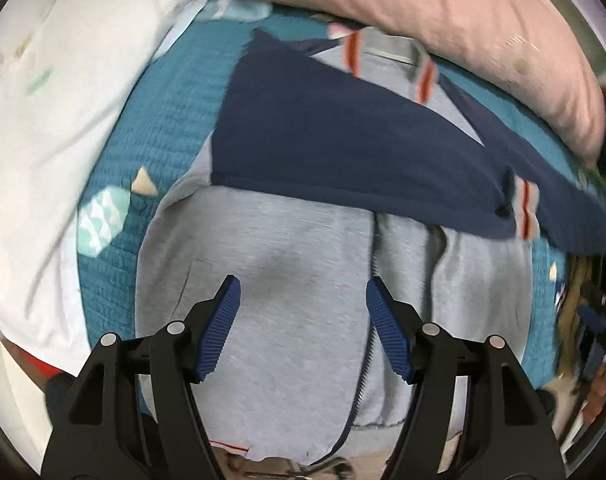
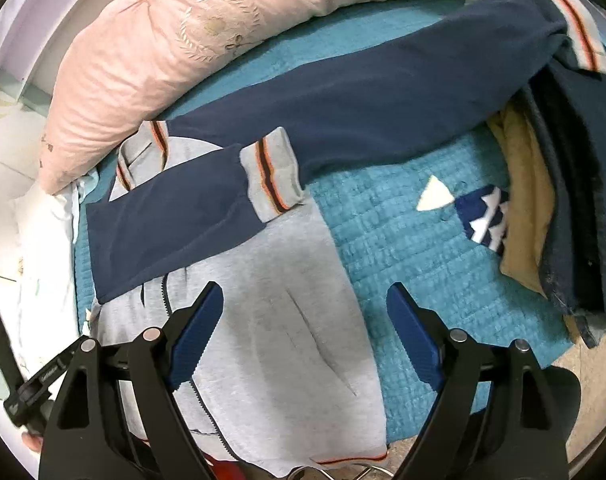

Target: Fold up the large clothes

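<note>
Grey-and-navy zip jacket [image 2: 271, 320] is lying flat on the teal quilt [image 2: 403, 248], collar toward the pink pillow [image 2: 163, 64] at the bed's far edge, one navy sleeve [image 2: 171, 216] crossing its chest, likely mid-fold. Left gripper [image 1: 301, 320] and right gripper [image 2: 303, 336] are hanging above, both released, grasping nothing.

We are looking at a zip-up jacket [image 2: 271, 280] with a light grey body and navy sleeves, lying flat and face up on a teal quilted bedspread [image 2: 403, 240]. Its zipper [image 1: 369, 320] is running down the middle of the grey front. One navy sleeve [image 2: 163, 216] is lying folded across the chest, its grey cuff [image 2: 273, 174] with orange and dark stripes resting on the grey fabric. The other sleeve [image 2: 383, 96] is stretching outward across the bedspread.
</note>
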### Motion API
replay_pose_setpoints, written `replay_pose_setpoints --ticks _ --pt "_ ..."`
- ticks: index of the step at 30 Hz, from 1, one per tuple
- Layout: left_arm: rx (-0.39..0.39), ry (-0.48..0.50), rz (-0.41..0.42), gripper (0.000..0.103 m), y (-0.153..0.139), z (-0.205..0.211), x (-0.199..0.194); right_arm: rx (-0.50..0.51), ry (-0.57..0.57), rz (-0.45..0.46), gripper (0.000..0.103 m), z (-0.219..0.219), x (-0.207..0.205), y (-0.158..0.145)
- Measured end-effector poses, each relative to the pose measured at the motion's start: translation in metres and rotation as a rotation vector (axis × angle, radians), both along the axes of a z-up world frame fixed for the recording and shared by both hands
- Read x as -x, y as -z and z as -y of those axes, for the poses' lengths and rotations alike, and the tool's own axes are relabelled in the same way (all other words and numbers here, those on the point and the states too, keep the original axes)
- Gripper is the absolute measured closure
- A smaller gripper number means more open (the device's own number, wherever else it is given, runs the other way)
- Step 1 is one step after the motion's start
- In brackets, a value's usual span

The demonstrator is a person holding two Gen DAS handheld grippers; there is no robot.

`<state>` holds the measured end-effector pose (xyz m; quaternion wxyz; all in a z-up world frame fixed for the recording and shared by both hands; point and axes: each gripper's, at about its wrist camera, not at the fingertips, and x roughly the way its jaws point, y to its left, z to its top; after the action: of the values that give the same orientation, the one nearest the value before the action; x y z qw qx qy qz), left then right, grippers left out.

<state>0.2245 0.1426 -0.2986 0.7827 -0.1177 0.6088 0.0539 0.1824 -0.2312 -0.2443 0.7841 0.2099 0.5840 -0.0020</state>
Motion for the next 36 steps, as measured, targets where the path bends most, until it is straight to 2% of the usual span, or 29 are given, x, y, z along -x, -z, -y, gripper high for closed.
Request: replay_pose_setpoints --ticks 5,11,13,17,20,22,23,24,26,27,29,31,33,36 --pt "0.164 -0.146 -0.025 0.037 0.025 -0.045 -0.021 -0.007 -0.009 -0.028 0.022 -0.014 -0.029 0.014" --pt "0.293 -0.252 -0.075 0.037 0.062 -0.072 -0.058 -0.006 0.003 -0.074 0.022 -0.027 -0.071 0.039" --pt "0.31 -0.283 -0.092 0.037 0.072 -0.075 -0.07 0.001 0.011 -0.086 0.022 -0.029 -0.083 0.047" --pt "0.29 -0.379 -0.045 0.037 0.079 -0.086 -0.085 0.005 0.031 -0.11 0.022 -0.03 -0.108 0.063" --pt "0.32 -0.427 -0.038 0.04 0.081 -0.094 -0.092 0.042 0.048 -0.124 0.024 -0.029 -0.121 0.074" --pt "0.304 -0.471 -0.03 0.067 0.08 -0.1 -0.091 0.018 0.062 -0.136 0.046 -0.027 -0.126 0.081" --pt "0.274 -0.479 -0.032 0.088 0.079 -0.104 -0.09 0.044 0.065 -0.152 0.053 -0.027 -0.128 0.085" --pt "0.294 -0.472 -0.013 0.091 0.077 -0.109 -0.088 0.089 0.07 -0.156 0.065 -0.027 -0.129 0.087" --pt "0.353 -0.502 0.032 0.096 0.073 -0.12 -0.078 0.103 0.09 -0.144 0.071 -0.025 -0.128 0.086" --pt "0.378 -0.52 0.062 0.097 0.067 -0.128 -0.072 0.103 0.096 -0.135 0.079 -0.024 -0.126 0.083" --pt "0.369 -0.531 0.113 0.097 0.054 -0.136 -0.065 0.103 0.081 -0.101 0.083 -0.026 -0.123 0.072" --pt "0.325 -0.525 0.154 0.098 0.04 -0.141 -0.06 0.133 0.063 -0.066 0.097 -0.032 -0.12 0.06" --pt "0.344 -0.515 0.176 0.098 0.034 -0.148 -0.055 0.162 0.051 -0.035 0.097 -0.038 -0.119 0.052" --pt "0.369 -0.525 0.177 0.098 0.039 -0.156 -0.048 0.161 0.06 -0.076 0.097 -0.039 -0.12 0.057"
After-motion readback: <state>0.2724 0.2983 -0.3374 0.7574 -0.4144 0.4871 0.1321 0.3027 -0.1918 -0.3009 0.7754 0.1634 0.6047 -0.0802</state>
